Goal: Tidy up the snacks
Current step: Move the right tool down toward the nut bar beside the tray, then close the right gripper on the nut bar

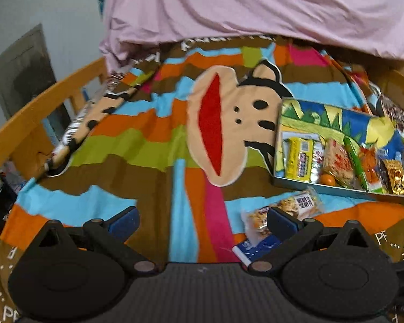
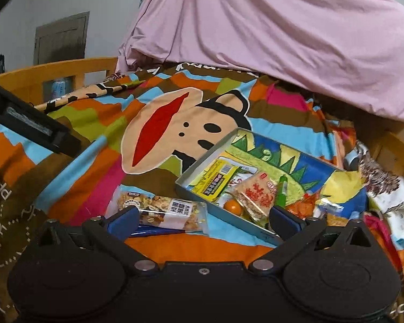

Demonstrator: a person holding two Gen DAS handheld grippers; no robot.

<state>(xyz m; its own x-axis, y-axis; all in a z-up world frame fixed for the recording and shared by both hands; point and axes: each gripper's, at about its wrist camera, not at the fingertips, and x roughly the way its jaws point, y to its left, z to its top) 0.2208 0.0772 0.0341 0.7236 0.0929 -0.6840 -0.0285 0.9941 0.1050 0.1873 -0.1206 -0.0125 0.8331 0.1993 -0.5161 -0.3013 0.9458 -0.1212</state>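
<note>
Right wrist view: nut packet lies beside snack-filled tray.

A wooden bed rail borders the striped cartoon bedspread beside a grey wall.

bedspread: white "PF" letters | snack packets: print too blurred to read

A tray is lying on the bed's blanket, right of the monkey face. Snack packets are sitting inside the tray, a cracker pack among them. A nut packet is lying just before the tray. A sheet is bunching up behind.
</note>
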